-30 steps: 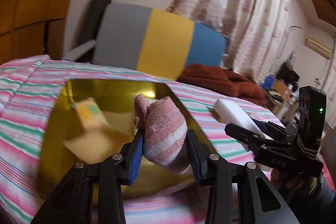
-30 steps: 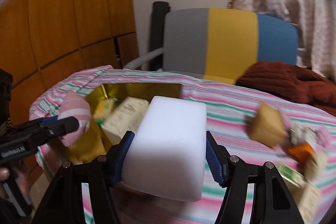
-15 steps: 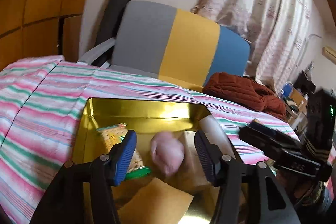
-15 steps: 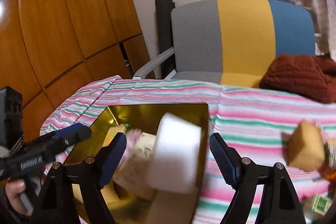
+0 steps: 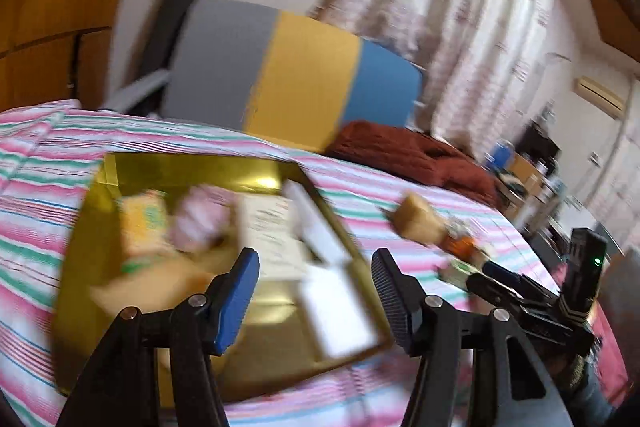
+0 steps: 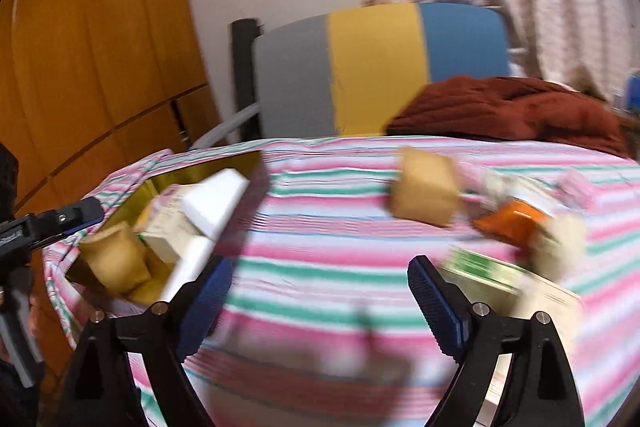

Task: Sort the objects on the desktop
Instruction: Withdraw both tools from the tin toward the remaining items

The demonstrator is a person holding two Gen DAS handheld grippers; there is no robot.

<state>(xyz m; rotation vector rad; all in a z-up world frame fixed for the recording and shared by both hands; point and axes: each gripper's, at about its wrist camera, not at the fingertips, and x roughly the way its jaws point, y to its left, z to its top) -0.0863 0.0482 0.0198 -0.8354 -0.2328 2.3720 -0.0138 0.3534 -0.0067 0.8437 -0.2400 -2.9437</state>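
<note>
The left gripper [image 5: 314, 289] has its jaws wide apart and empty; the right gripper [image 6: 320, 301] is the same.

Motion blur leaves no text, label or number legible on anything.

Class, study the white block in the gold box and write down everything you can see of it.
The white block is a plain, unmarked rectangular slab, foam-like in look, though blurred. It leans tilted against the right wall of the gold box, one end raised over the rim. It touches a pale printed packet beside it. Neither claw holds it: the left claw and right claw are both open and empty.
</note>
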